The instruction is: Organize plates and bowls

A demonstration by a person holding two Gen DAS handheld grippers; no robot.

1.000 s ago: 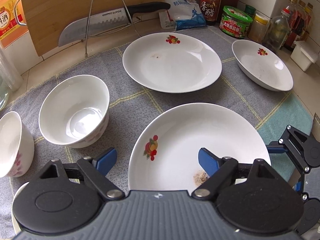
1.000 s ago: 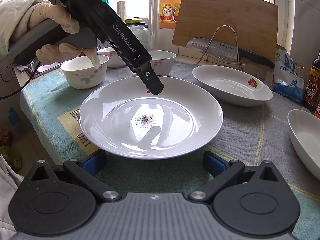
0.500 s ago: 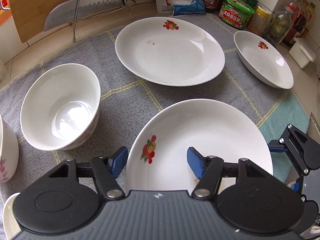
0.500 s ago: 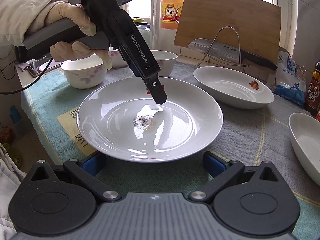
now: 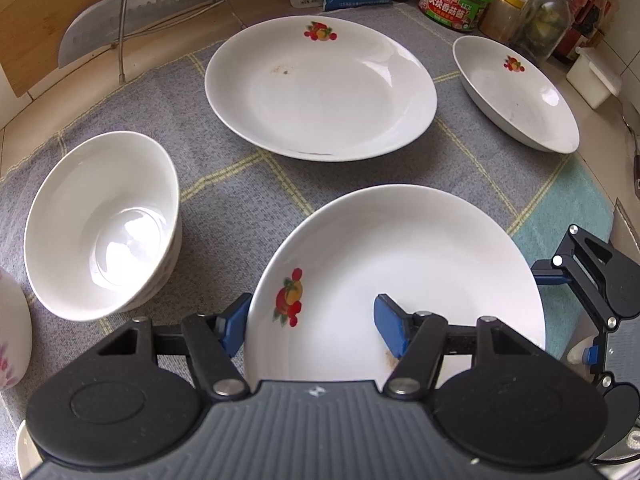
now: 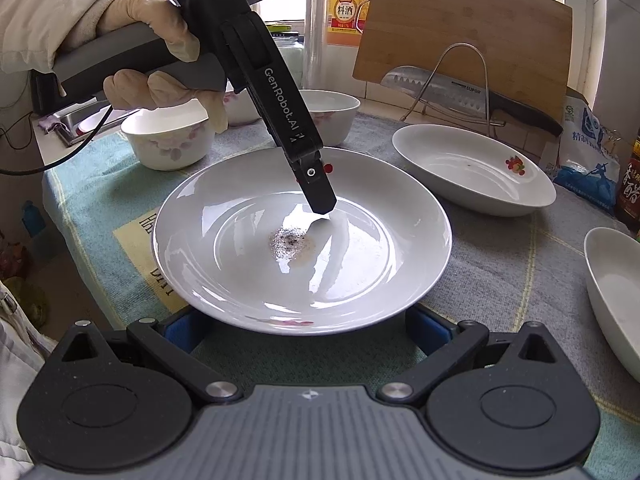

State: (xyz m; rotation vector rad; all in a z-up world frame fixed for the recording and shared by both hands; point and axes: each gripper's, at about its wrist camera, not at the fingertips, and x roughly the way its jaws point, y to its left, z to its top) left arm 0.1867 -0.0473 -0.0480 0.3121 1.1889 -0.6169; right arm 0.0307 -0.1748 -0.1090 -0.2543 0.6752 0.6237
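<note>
Surface: grey checked cloth (image 5: 240, 184) on a kitchen counter.
Left gripper (image 5: 312, 322): spread, fingers straddling the near plate (image 5: 420, 264) rim.
Right gripper (image 6: 300, 330): spread wide at the same plate's opposite edge.

1. Near plate (image 5: 400, 280): white w/ fruit decal, crumb stain, flat, rim between left tool (image 5: 312, 322) pads.
2. Two more plates (image 5: 320, 88) beyond.
3. Bowl (image 5: 100, 224) left, tilted.

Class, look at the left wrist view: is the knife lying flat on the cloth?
No. The knife rests against a wire rack by the cutting board, behind the cloth.
</note>
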